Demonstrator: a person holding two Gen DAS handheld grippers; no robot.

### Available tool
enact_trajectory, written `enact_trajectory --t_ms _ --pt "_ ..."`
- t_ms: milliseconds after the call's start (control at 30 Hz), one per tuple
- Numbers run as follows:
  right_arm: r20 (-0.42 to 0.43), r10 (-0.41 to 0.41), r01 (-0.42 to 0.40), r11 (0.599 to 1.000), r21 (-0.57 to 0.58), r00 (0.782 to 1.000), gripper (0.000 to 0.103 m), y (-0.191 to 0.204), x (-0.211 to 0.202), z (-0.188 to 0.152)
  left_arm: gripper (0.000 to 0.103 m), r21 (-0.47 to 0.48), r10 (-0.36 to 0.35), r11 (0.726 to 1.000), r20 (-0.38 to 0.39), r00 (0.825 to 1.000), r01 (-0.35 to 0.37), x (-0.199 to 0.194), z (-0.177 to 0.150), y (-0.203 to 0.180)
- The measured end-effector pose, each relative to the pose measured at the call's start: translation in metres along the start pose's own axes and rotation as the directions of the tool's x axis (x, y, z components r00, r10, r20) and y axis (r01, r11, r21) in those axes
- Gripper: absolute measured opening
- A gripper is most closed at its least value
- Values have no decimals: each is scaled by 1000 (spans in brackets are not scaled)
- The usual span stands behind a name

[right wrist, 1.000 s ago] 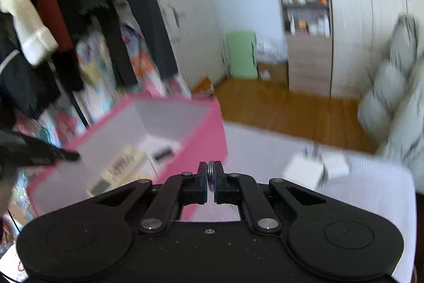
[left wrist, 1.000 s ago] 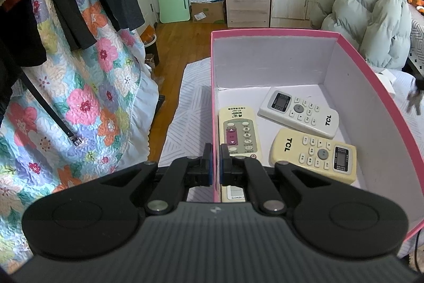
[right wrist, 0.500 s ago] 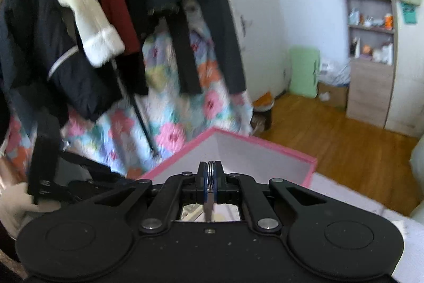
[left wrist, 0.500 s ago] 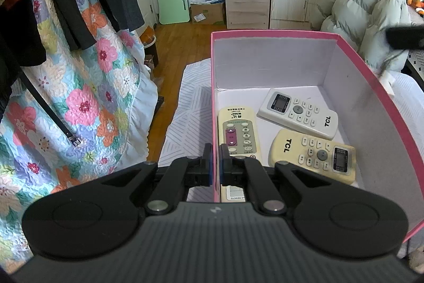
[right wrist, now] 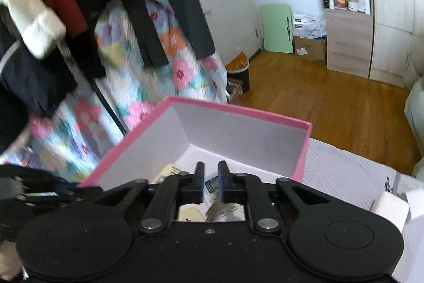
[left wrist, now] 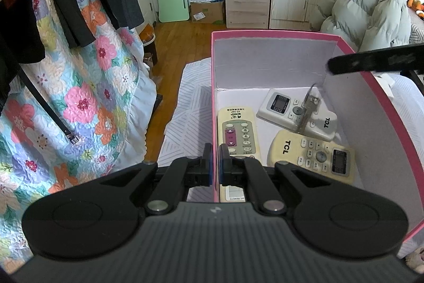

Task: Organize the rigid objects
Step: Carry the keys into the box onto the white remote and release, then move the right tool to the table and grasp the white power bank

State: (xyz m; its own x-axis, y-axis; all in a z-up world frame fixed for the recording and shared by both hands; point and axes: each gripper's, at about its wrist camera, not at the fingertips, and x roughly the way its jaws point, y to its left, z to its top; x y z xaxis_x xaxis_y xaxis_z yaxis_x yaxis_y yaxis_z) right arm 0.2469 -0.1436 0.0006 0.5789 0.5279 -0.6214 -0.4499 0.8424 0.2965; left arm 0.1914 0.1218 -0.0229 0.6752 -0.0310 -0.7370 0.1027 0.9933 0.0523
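Three remotes (left wrist: 296, 114) lie flat in the pink box (left wrist: 270, 33), above them a blurred key (left wrist: 308, 108) falling blade-down, long axis near upright, free of the right tongs (right wrist: 211, 183), just parted, while the left tongs (left wrist: 215, 166) clamp the box's wall.

Left gripper (left wrist: 215, 163): black plastic, with two round humps at the sides and a grey ribbed top.
Left fingers (left wrist: 207, 163): short black blocks with thin blue pads.
Left screws (left wrist: 156, 205): shiny silver round ones on the black bars.
Left marking (left wrist: 213, 210): a tiny pale sign on the ribbed part, too small to read.
Right gripper (right wrist: 211, 182): black too, with small dusty specks.
Right pads (right wrist: 221, 183): blue strips.
Right screws (right wrist: 151, 223): silver, perhaps flat.
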Motion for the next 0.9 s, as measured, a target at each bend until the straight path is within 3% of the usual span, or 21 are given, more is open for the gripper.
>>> enact_trajectory --t_ms 200,333,467,600,767,900 --pt "41 -22 20 999 47 999 19 -12 -53 -18 3 16 14 1000 4 1000 -14 2 0 -2" --pt "6 -57 57 996 64 998 22 -25 -77 -43 3 16 17 1000 2 1000 -18 2 0 -3" --pt "-68 -84 86 996 28 994 30 -33 -80 -72 2 15 24 1000 5 1000 -24 3 1 -2" --pt "-147 -93 89 995 -39 985 48 -38 -77 -101 2 15 29 999 3 1000 -29 3 1 -2" --pt "-208 -86 75 996 -56 974 55 -39 -65 -124 2 16 36 999 0 999 -36 3 2 -3" --pt "-232 -107 66 982 -179 967 66 -26 -52 -137 2 21 40 999 -3 999 -40 3 2 -4"
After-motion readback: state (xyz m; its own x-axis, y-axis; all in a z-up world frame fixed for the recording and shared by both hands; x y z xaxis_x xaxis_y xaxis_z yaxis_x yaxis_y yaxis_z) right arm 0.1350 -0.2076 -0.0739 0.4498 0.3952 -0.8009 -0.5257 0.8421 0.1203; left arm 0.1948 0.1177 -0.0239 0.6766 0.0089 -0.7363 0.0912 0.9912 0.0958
